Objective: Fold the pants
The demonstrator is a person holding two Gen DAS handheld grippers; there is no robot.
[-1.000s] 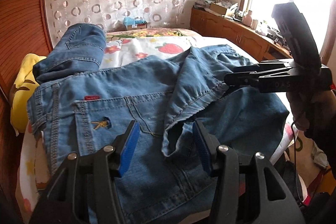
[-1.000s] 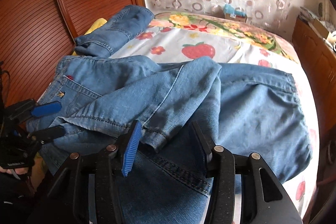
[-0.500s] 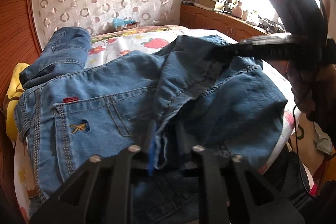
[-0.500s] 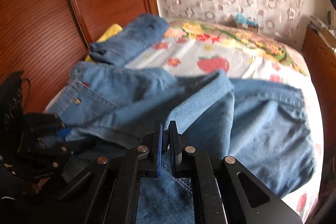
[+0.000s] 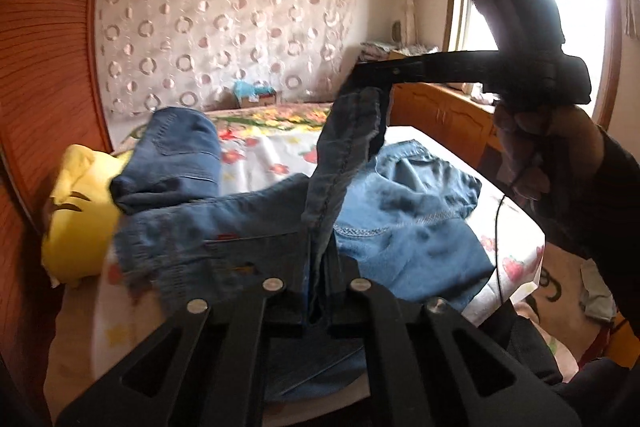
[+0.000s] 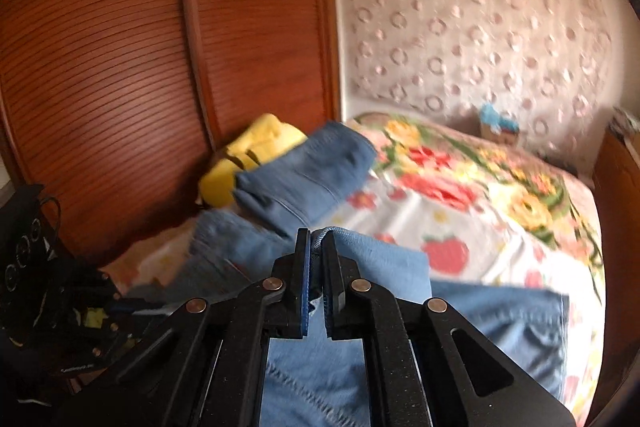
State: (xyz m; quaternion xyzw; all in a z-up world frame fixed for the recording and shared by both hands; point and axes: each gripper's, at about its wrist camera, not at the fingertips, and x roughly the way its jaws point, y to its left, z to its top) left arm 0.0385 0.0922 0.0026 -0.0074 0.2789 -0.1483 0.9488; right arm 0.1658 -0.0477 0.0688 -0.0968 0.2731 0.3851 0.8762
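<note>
Both grippers now clamp the jeans' hem

Left gripper (image 5: pixel 318 291) and right gripper (image 6: pixel 316 291), open 1 second ago, lift the blue jeans (image 5: pixel 400 227) off the bed (image 5: pixel 280 155); folding can start.

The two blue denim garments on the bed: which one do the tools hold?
The lighter jeans in front, lifted by both tools; the darker folded denim by the yellow pillow lies untouched.

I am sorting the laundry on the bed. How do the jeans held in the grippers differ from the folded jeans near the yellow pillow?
The held jeans are lighter blue; the folded jeans are darker. The held pair is spread out with an edge lifted; the folded pair lies compact and untouched. Both are denim on the bed.
</note>
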